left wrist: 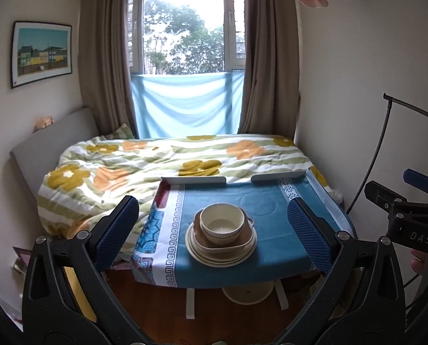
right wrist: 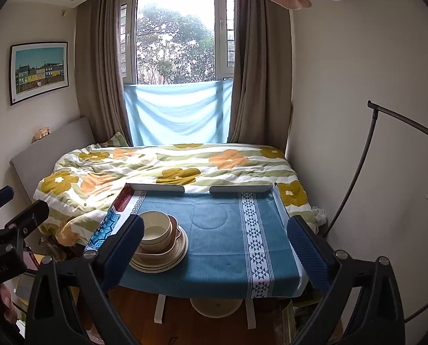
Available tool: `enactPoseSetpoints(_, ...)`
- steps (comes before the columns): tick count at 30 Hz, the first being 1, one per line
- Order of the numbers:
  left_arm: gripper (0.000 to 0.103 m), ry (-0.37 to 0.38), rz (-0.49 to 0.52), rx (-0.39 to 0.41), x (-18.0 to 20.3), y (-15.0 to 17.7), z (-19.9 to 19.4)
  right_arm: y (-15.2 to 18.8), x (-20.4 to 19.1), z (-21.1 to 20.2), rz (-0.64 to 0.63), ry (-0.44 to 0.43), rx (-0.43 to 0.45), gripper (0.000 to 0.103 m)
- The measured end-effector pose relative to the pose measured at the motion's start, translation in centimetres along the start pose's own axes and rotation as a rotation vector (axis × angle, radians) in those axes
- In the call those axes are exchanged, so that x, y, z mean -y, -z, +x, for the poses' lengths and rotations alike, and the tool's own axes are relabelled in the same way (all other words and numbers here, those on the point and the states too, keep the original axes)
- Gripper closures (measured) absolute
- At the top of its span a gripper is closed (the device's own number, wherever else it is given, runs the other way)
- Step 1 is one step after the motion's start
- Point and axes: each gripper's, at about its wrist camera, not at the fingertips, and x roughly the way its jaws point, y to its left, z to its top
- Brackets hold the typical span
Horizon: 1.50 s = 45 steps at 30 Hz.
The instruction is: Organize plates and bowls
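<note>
A cream bowl (left wrist: 222, 223) sits in a brown square dish (left wrist: 242, 244), which rests on stacked cream plates (left wrist: 196, 251), all near the front edge of the small table with the blue cloth (left wrist: 271, 230). My left gripper (left wrist: 214, 233) is open and empty, held back from the table with the stack framed between its fingers. In the right wrist view the same stack shows with bowl (right wrist: 156, 227), brown dish (right wrist: 175, 240) and plates (right wrist: 168, 264) at the table's left. My right gripper (right wrist: 215, 247) is open and empty, back from the table's front edge.
A bed with a floral duvet (left wrist: 156, 166) lies behind the table, below a curtained window. A white raised rail (right wrist: 196, 187) lines the table's far edge. A black curved stand (right wrist: 357, 187) is at the right wall. A round white base (left wrist: 247, 293) sits under the table.
</note>
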Motion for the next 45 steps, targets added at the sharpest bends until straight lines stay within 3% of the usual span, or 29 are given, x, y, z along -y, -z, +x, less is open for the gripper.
enactPoseSetpoints(45,0.0,-0.028,-0.021,0.007,-0.68,-0.14,-0.35,-0.4,0.13,0.36,-0.012,0.013,-0.003,0.004)
